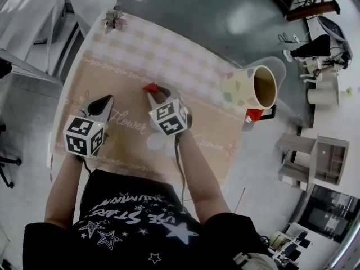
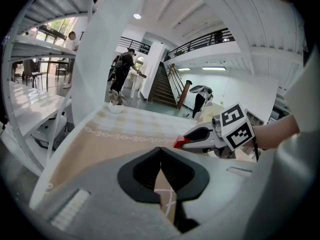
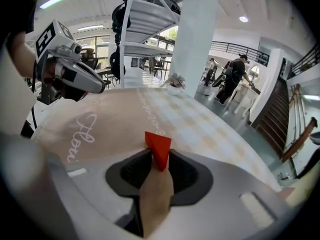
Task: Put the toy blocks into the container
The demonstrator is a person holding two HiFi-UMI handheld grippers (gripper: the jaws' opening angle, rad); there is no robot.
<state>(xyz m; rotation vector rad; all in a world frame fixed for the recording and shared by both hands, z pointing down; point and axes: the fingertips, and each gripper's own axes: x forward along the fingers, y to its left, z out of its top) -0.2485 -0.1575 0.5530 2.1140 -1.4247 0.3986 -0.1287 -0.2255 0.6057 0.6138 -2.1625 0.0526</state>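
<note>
We see one red block [image 3: 158, 146], shaped like a wedge. It is pinched point-down in the tip of the right tool [image 3: 159, 158]. The container [image 1: 253, 86] is a cream tub with coloured shapes on its side. It sits open at the right edge of the surface [image 1: 169, 55], well apart from the block.

The white worktop [image 2: 70, 144] carries a tan tablecloth [image 1: 129, 77] with a pale checked far end and white script, a small potted plant [image 1: 114, 19] at its far corner, and a cream patterned container [image 1: 247, 89] near its right edge
</note>
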